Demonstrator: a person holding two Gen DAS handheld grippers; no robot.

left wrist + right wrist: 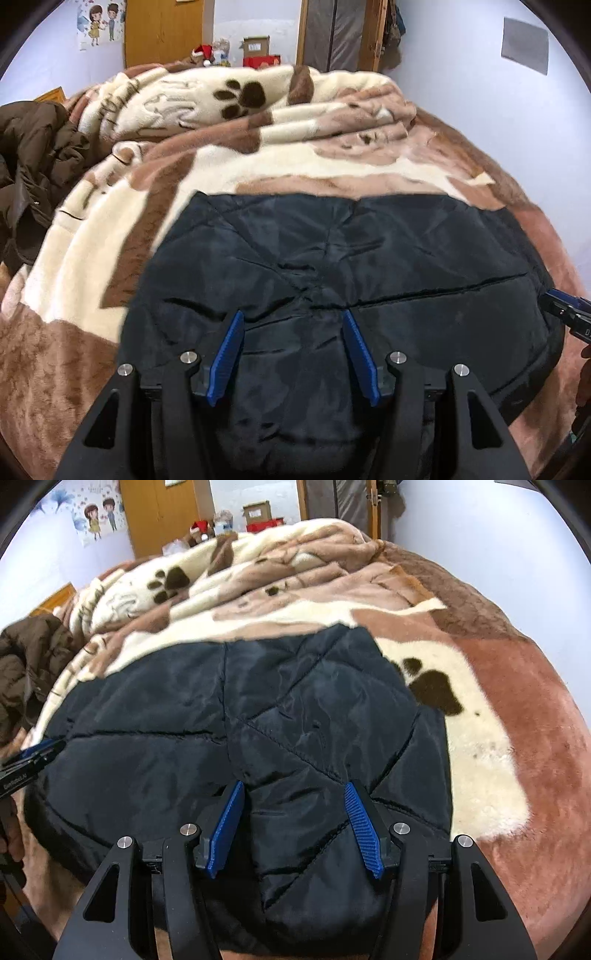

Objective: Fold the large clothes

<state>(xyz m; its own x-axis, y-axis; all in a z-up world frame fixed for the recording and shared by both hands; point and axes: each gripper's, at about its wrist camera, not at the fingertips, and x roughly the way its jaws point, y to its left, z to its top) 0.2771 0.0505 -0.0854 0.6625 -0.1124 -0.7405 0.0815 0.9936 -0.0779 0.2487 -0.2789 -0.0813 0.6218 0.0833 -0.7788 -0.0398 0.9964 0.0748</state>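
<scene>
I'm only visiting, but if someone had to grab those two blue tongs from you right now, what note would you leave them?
Left tongs: open, nothing held, above the black quilted jacket.
Right tongs: open, nothing held, above the same jacket's right part.
The jacket lies on the paw-print blanket, in a compact block with straight edges; it looks folded, though I can't tell how far.
A brown jacket lies crumpled at the left, not yet folded.
Left to do: check the black one, then fold the brown.

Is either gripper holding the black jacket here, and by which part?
Neither: the left gripper and right gripper hover over the black quilted jacket with jaws apart, pads not pressing on the fabric.
</scene>
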